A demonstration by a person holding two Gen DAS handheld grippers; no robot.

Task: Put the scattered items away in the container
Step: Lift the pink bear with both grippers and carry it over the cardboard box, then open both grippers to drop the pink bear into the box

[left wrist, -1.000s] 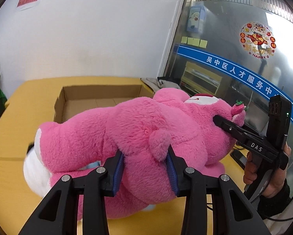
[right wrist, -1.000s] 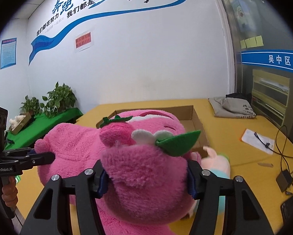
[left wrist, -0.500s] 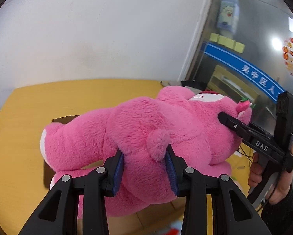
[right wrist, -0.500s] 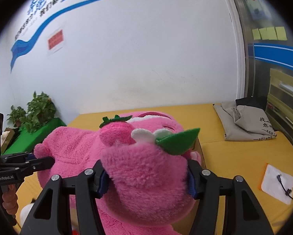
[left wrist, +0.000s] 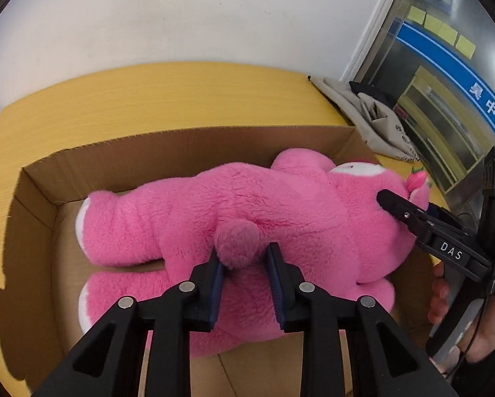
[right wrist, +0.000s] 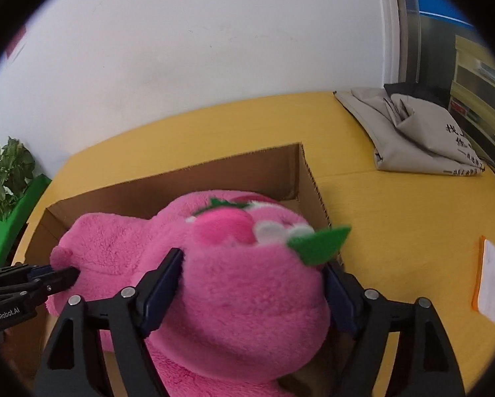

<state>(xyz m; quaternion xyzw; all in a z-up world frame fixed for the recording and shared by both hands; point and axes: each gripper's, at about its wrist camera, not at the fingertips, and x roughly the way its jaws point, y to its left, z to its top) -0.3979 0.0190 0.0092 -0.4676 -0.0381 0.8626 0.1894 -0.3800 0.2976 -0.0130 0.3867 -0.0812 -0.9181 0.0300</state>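
A big pink plush bear point(left wrist: 247, 218) lies on its side inside an open cardboard box point(left wrist: 181, 152) on the yellow table. My left gripper point(left wrist: 242, 261) is shut on the bear's small round tail and rump. My right gripper point(right wrist: 250, 281) is shut on the bear's head point(right wrist: 247, 297), just below its strawberry ear and green leaf point(right wrist: 317, 241). The right gripper also shows in the left wrist view point(left wrist: 413, 211), at the bear's head. The left gripper's tips show in the right wrist view point(right wrist: 58, 274), at the bear's rump. The box also shows in the right wrist view point(right wrist: 214, 172).
A folded grey cloth bag point(right wrist: 413, 139) lies on the table to the right of the box. A white paper with an orange edge point(right wrist: 492, 284) lies at the right. A green plant point(right wrist: 9, 172) stands at the far left. A white wall stands behind the table.
Both grippers have carried the bear forward over the box and lowered it inside. Both cameras now tilt downward onto the box. Both grips are unchanged.
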